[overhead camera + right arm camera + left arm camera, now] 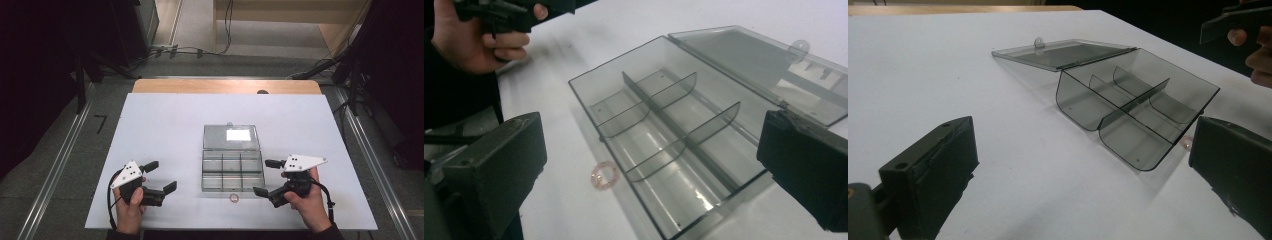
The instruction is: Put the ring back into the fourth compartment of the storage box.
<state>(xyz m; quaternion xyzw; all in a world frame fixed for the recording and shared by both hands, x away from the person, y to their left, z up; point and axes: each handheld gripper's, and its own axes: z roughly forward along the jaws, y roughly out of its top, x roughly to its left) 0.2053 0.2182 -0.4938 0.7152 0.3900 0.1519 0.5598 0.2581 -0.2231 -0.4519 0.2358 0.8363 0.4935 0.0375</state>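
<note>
Jaws on both of my grippers stand wide apart, grasping nothing. My left gripper [159, 176] hovers over the white table [165, 120] at about 9 o'clock from the clear compartment box [231, 171], well apart from it. My right gripper [267, 177] sits at about 3 o'clock from the box, just beside its near right corner.

Looking along my left jaws, the box [1133, 107] lies ahead and to the right, its lid [1063, 52] folded flat back onto the table beyond the tray, a small tab on the lid's far edge. Dividers split the tray into six compartments, none holding anything I can see. My other hand [1255, 47] shows at the upper right edge.

Looking along my right jaws, the box [664, 135] spans the gap between them. A small pinkish ring [604, 176] rests on the table just beside the tray's front wall, outside it; I cannot tell whether it touches. From above, the ring [234, 198] lies at 6 o'clock from the box, between my two grippers and nearer my right one. My left hand [471, 40] appears at the upper left.
</note>
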